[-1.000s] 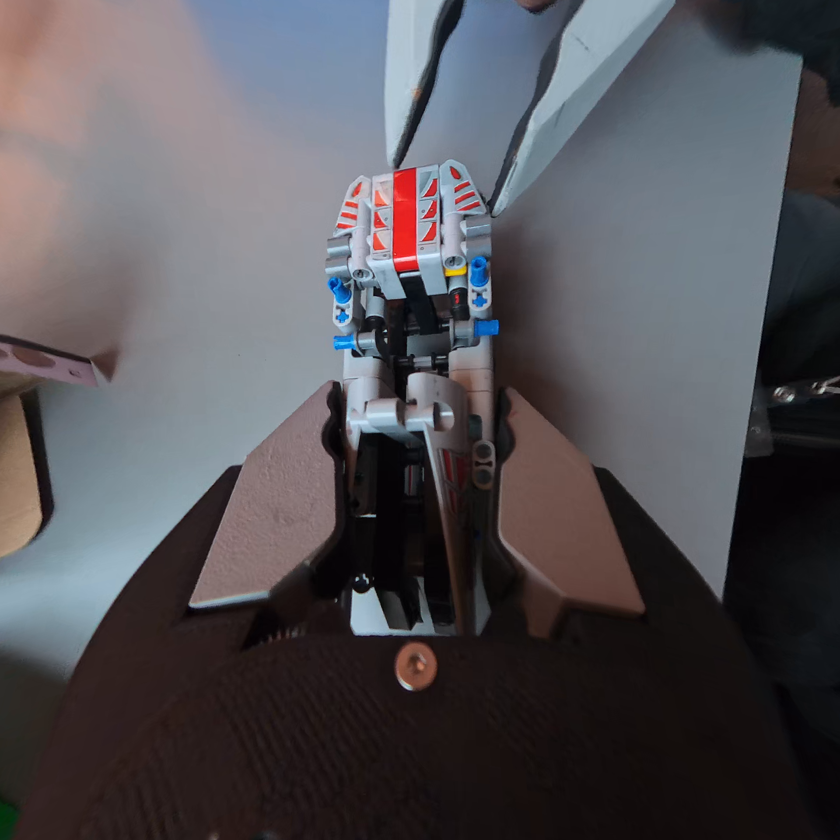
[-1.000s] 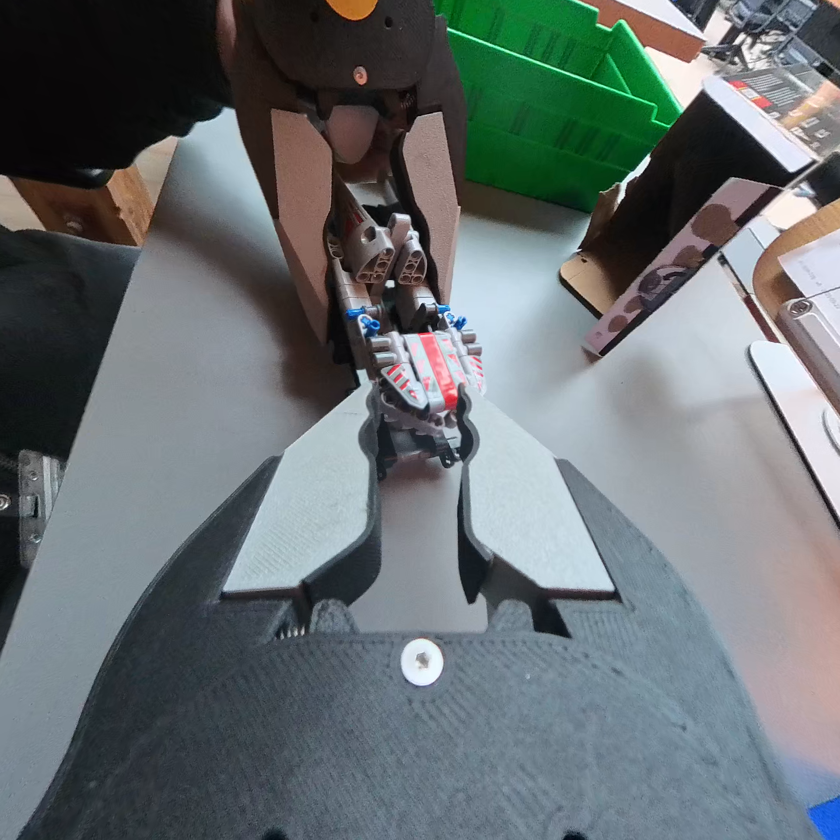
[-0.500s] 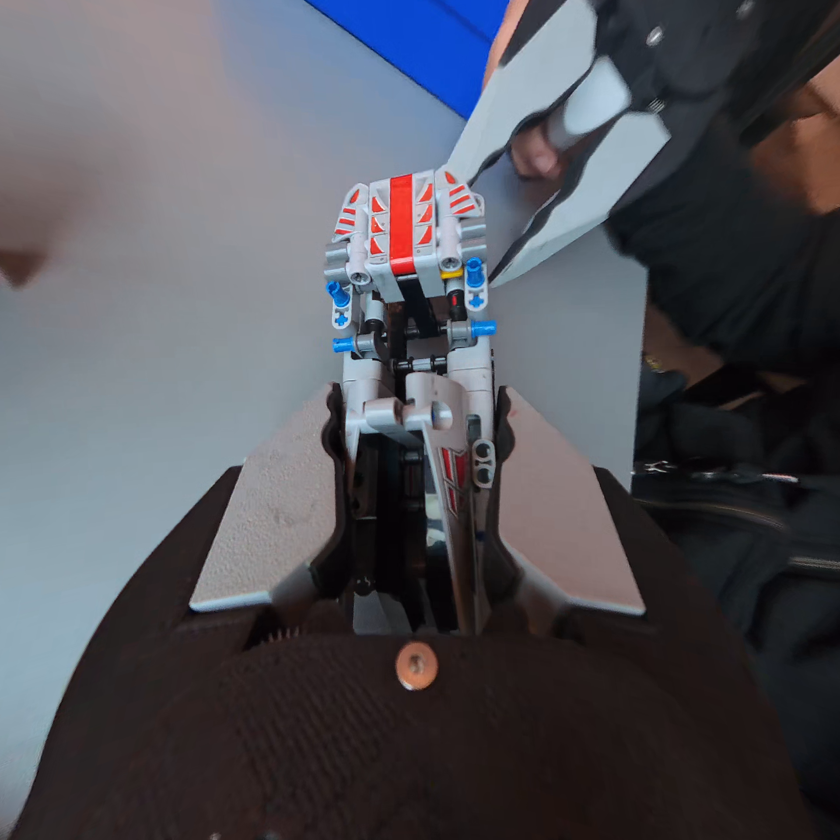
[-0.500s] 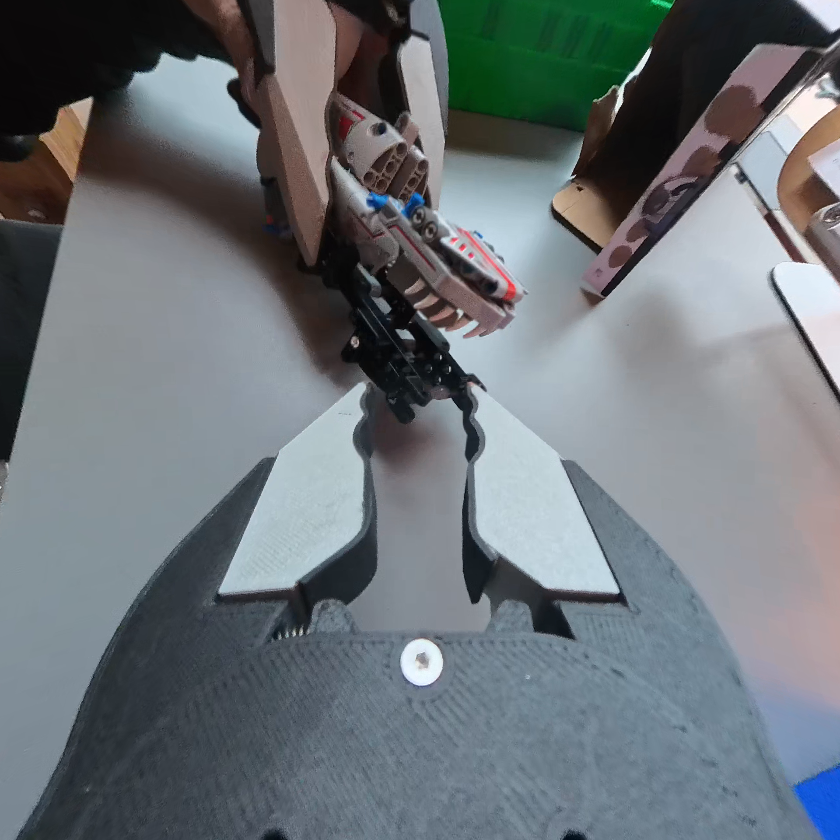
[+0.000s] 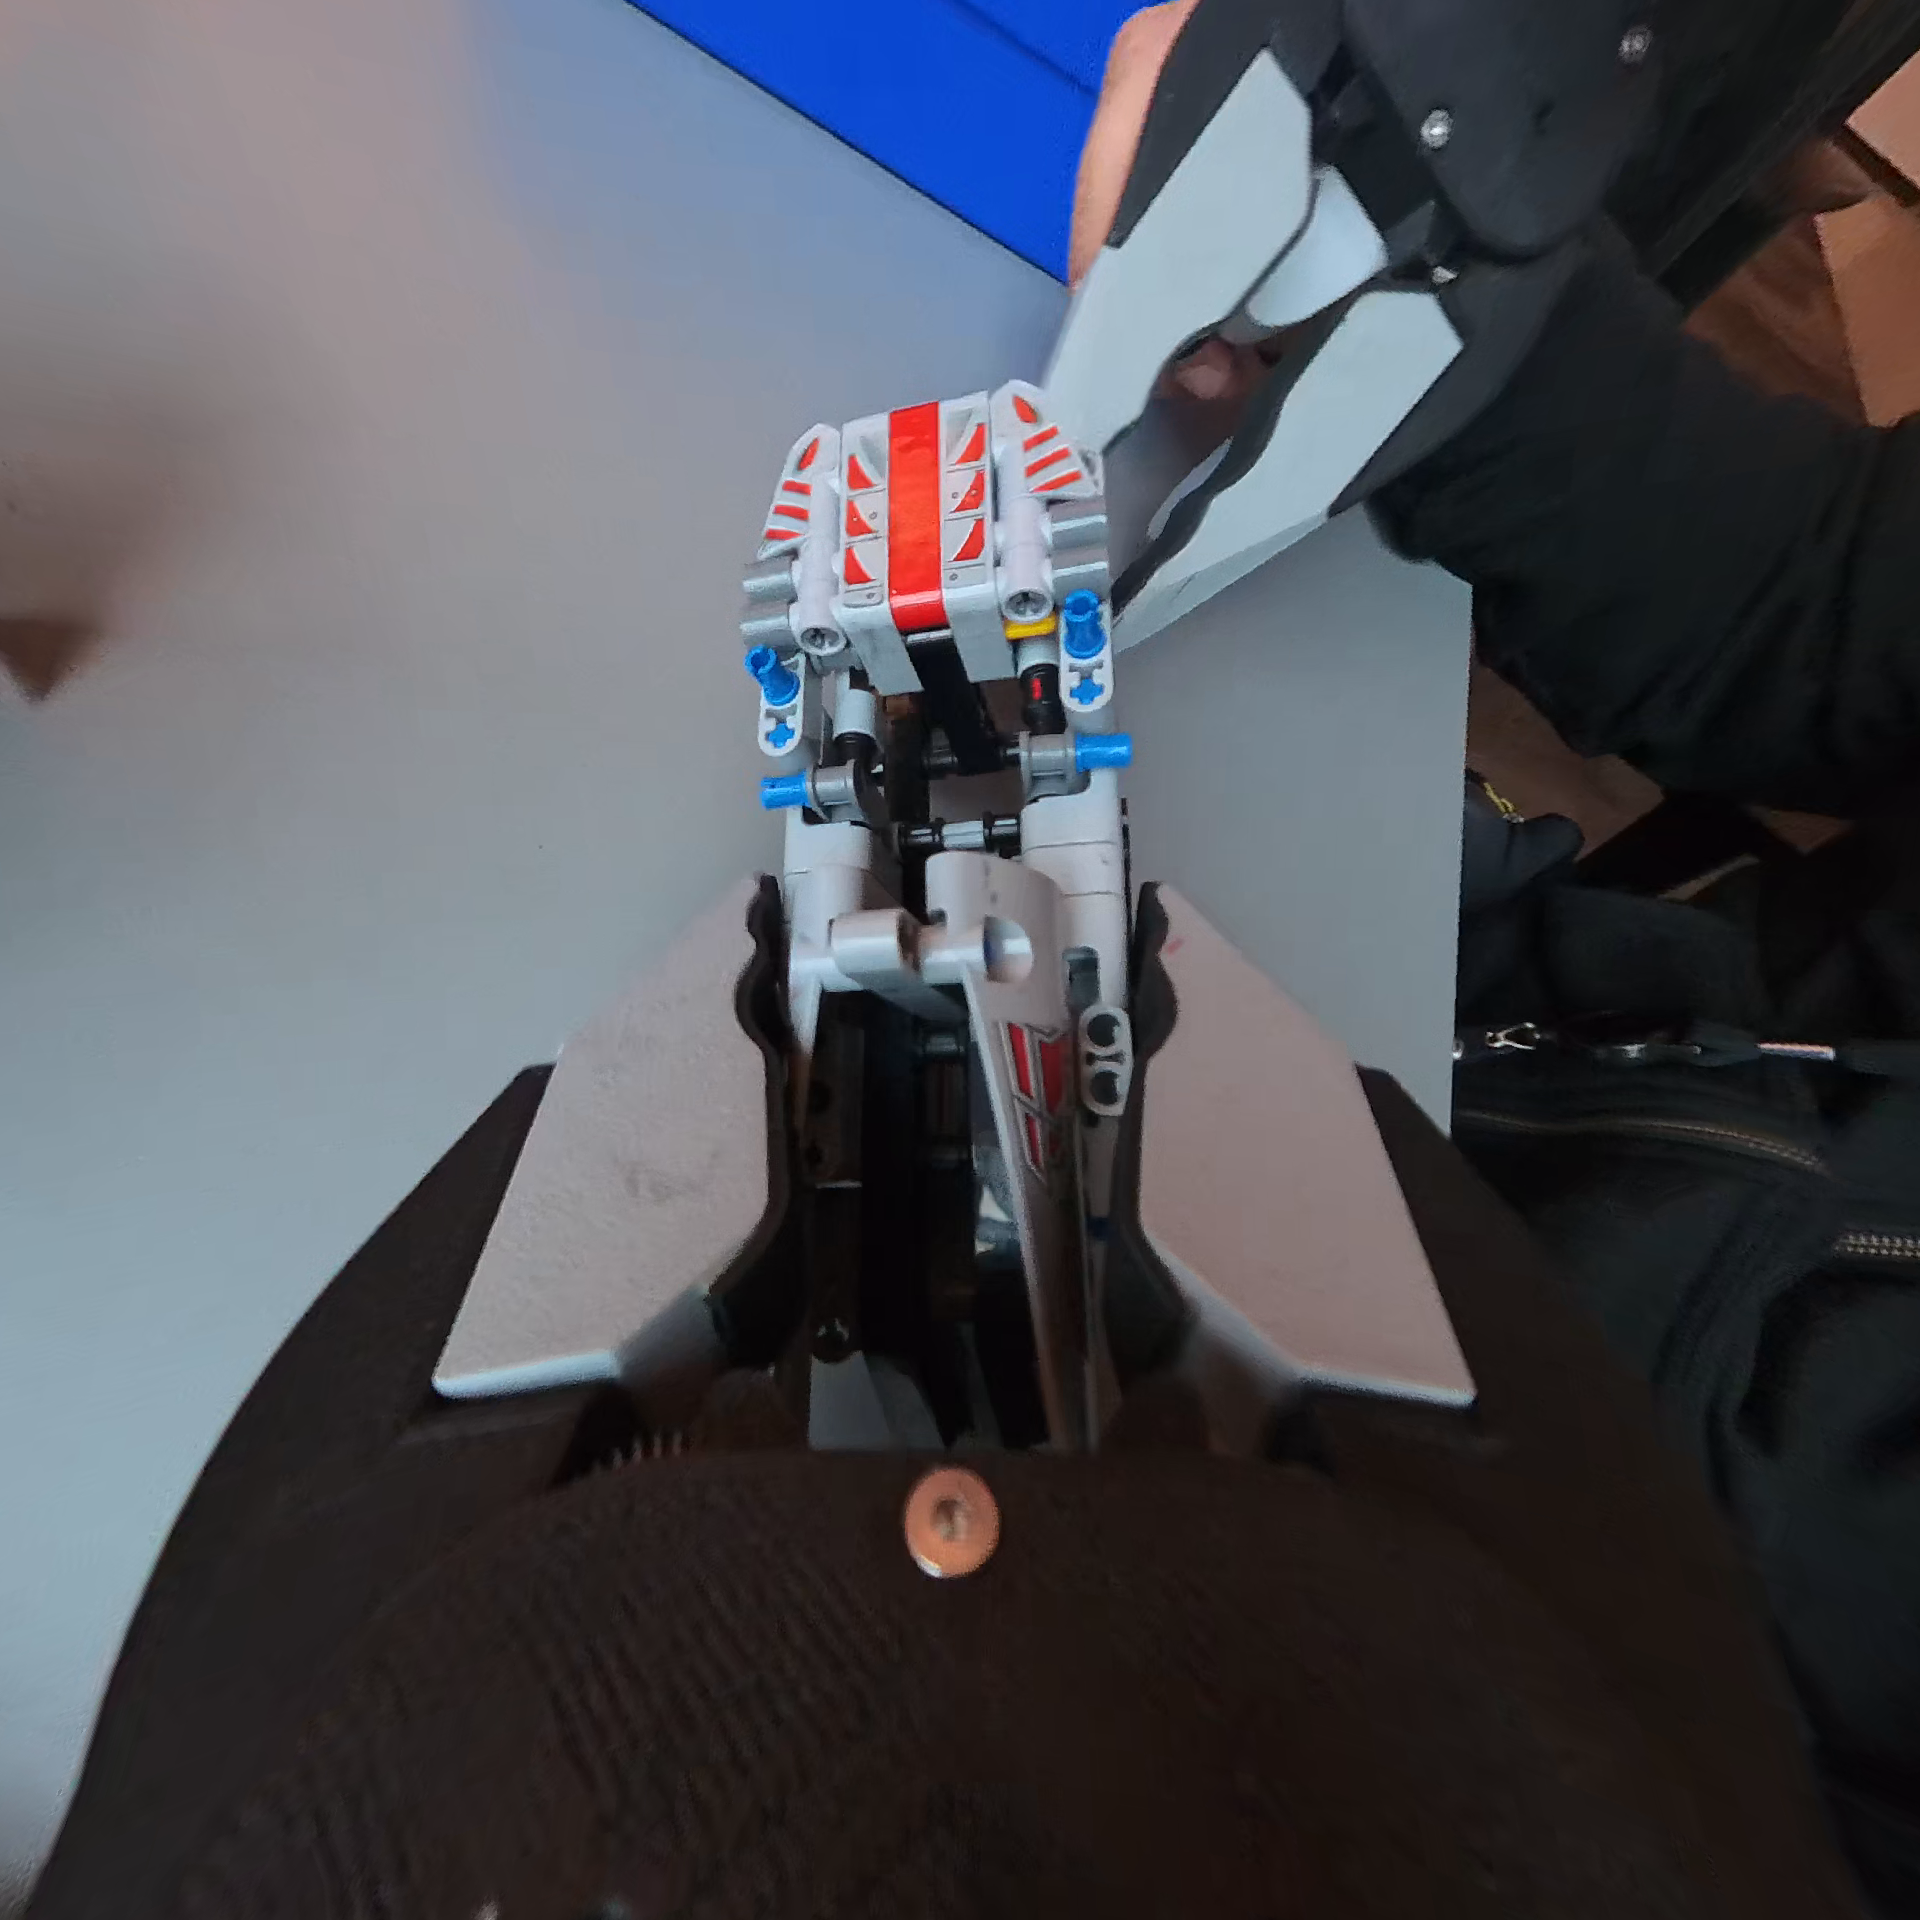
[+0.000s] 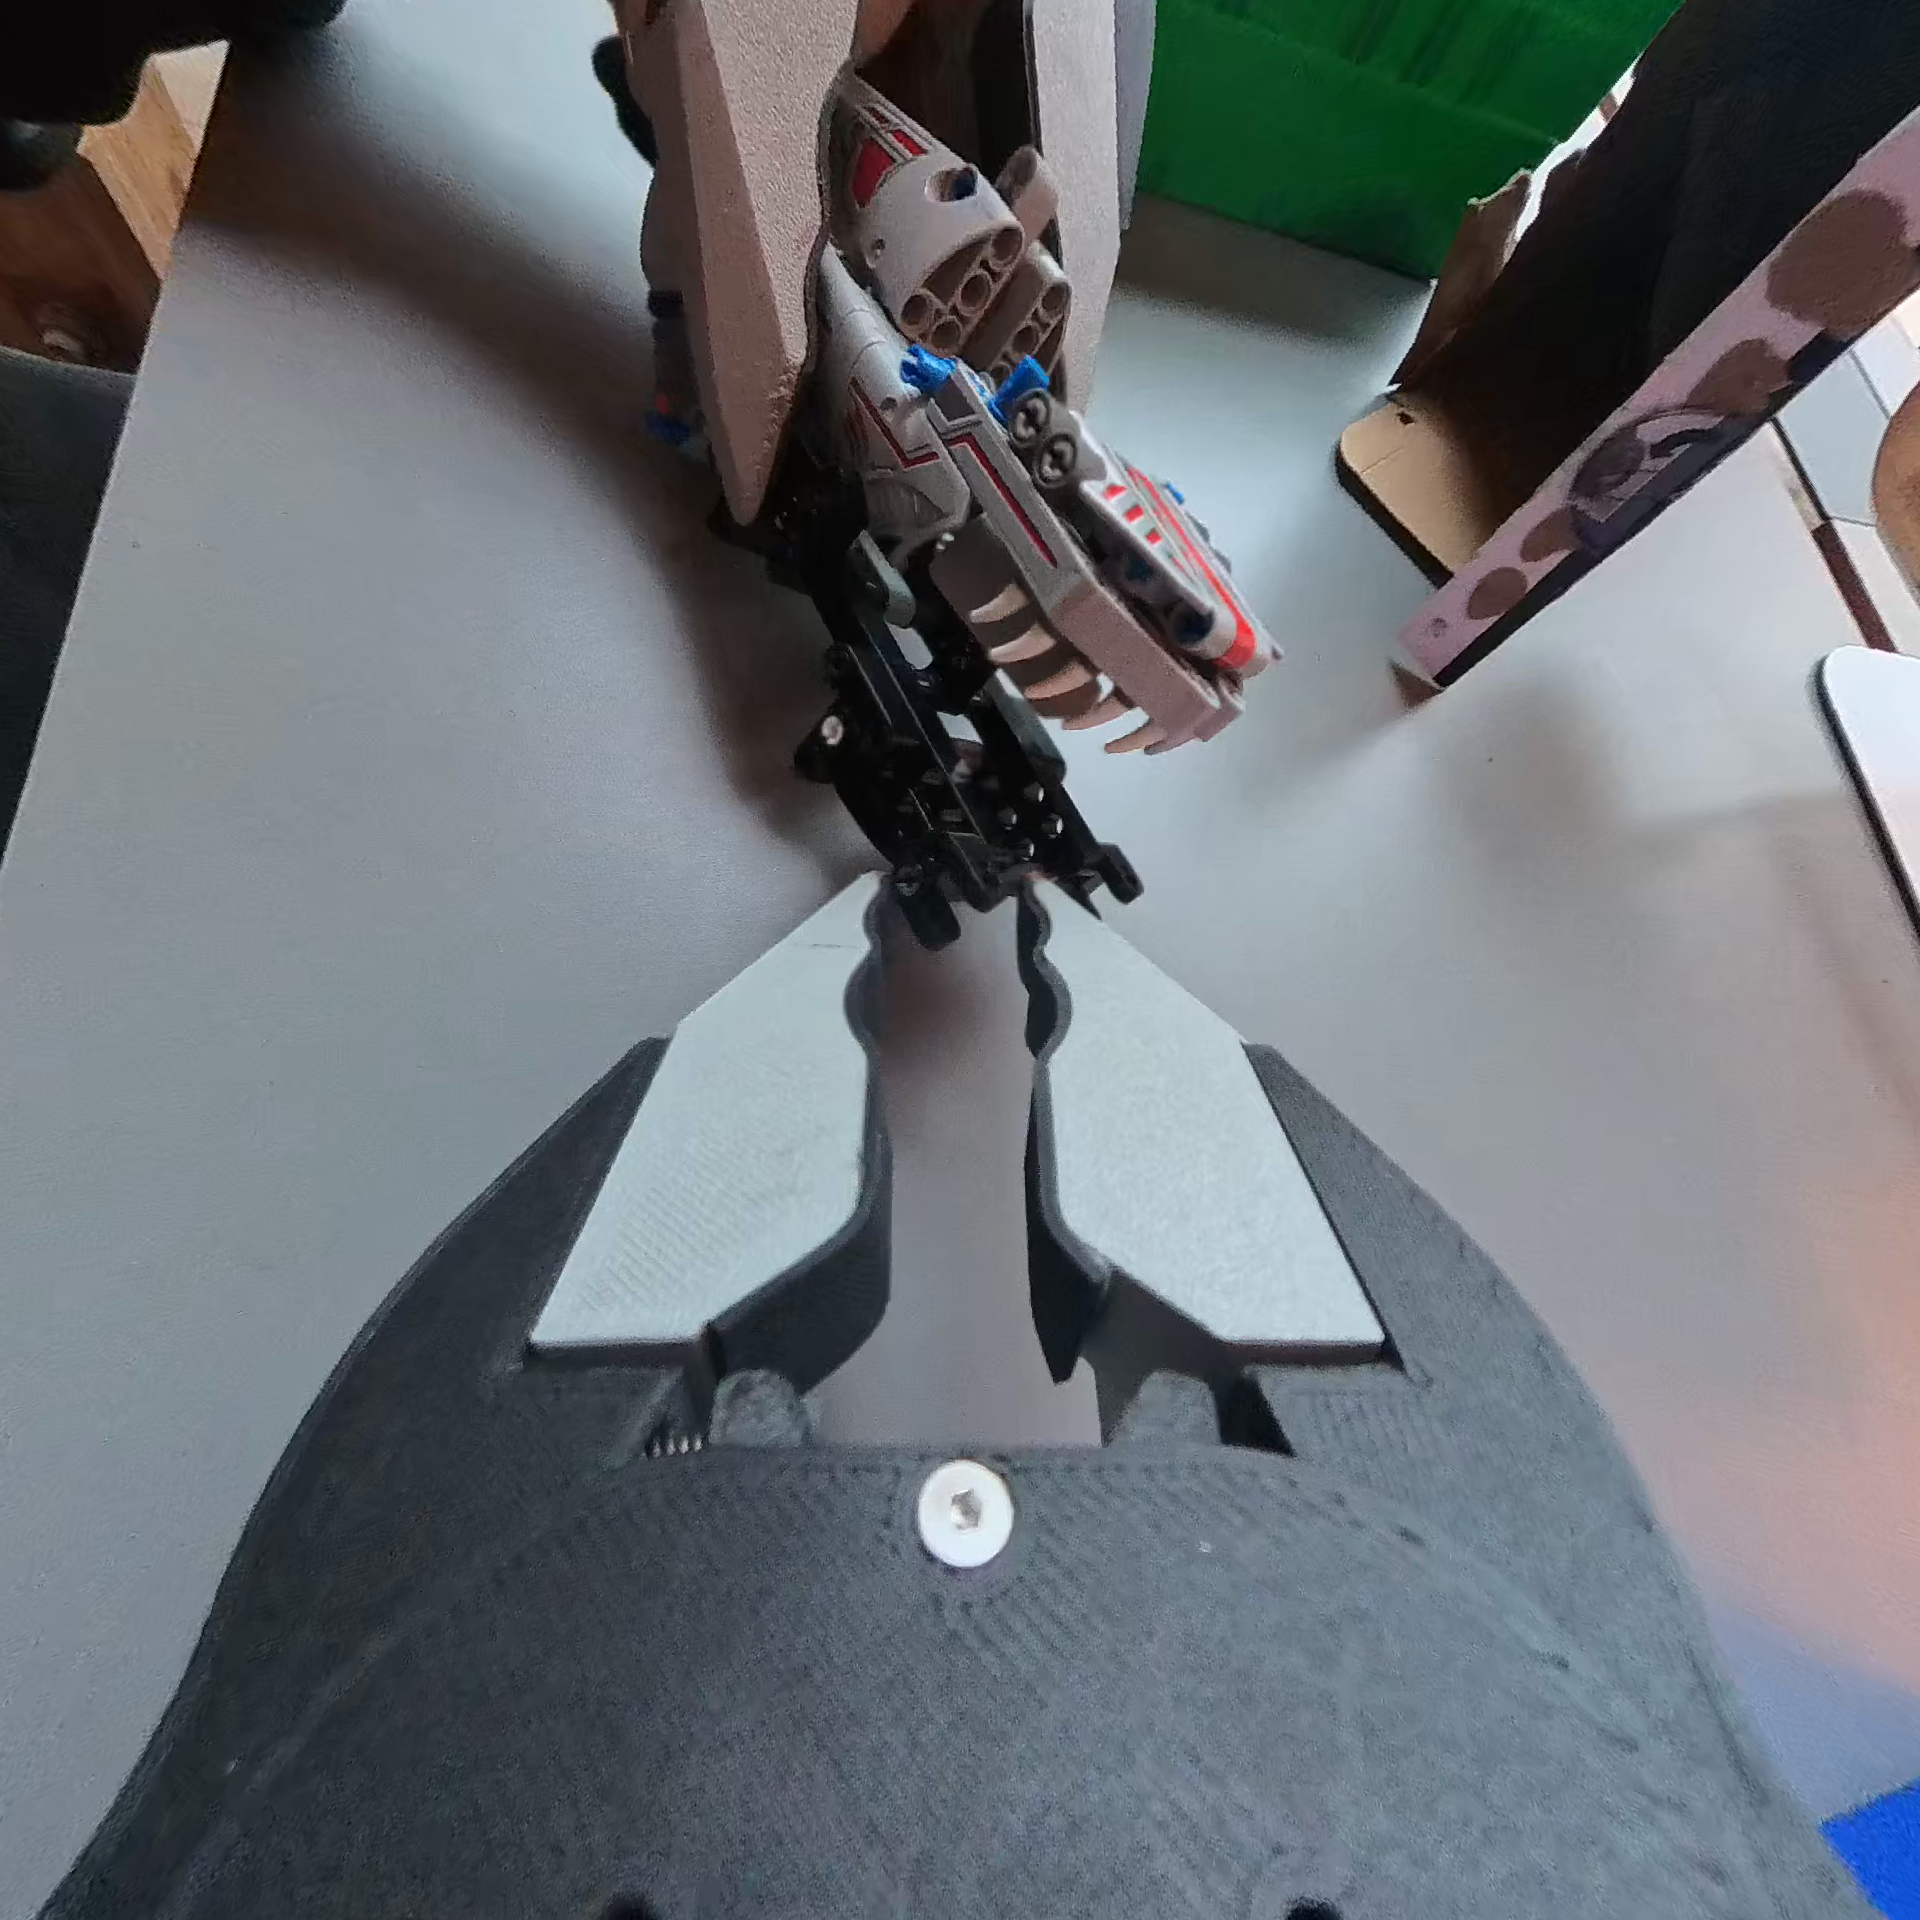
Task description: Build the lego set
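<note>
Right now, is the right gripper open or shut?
Open: its fingers stand apart with bare table between them, tips just short of the lego model's black end.

Left wrist view: sits behind the left gripper point(image 5: 951, 914), looking forward and down along its fingers at the grey table point(image 5: 416, 727); very near the lego model point(image 5: 925, 644).
Right wrist view: sits behind the right gripper point(image 6: 951, 904), facing the opposite way across the table point(image 6: 364, 779); model point(image 6: 1039, 540) close ahead.
Shared: the model, the table, and each other's gripper, right point(image 5: 1164, 488), left point(image 6: 894, 343).
</note>
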A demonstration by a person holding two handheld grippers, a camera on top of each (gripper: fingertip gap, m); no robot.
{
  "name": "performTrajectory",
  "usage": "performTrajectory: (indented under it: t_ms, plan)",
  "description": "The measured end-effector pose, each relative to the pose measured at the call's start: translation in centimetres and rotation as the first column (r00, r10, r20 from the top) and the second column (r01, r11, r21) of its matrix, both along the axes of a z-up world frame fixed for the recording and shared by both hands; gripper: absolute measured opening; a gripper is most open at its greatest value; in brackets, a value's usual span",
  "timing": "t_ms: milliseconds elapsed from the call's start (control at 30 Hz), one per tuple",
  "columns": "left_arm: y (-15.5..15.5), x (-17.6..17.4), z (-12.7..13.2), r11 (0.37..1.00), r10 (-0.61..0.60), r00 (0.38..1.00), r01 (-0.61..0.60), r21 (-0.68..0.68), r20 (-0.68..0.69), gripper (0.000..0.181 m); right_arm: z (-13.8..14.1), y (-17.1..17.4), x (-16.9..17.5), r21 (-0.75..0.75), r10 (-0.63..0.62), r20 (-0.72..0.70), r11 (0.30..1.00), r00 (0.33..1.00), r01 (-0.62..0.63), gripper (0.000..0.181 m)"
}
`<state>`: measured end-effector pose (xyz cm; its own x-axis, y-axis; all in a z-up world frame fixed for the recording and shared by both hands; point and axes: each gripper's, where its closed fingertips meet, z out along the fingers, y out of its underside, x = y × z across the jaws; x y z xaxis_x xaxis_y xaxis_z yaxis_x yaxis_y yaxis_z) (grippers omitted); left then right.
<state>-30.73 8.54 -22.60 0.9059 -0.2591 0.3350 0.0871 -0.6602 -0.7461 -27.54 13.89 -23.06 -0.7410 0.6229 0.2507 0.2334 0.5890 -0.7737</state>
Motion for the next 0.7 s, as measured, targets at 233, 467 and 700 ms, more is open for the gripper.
performTrajectory:
  t_ms: [233, 467, 700]
  plan:
    - [0.0, -0.2, 0.0, 1.0, 0.02, 0.999, -0.019, -0.006, 0.026, 0.066, 0.3, 0.2, -0.3, 0.011, -0.016, -0.025, 1.0, 1.0, 0.016, 0.016]
    - [0.0, -0.2, 0.0, 0.999, 0.022, 0.998, -0.02, -0.028, 0.064, 0.066, 0.3, 0.1, -0.2, 0.016, -0.012, -0.007, 1.0, 1.0, 0.012, 0.015]
    - [0.3, -0.8, -0.2, 0.996, 0.076, 0.99, -0.071, -0.046, 0.119, 0.066, 0.3, 0.9, -1.2, -0.045, -0.094, 0.023, 0.994, 0.995, 0.095, 0.016]
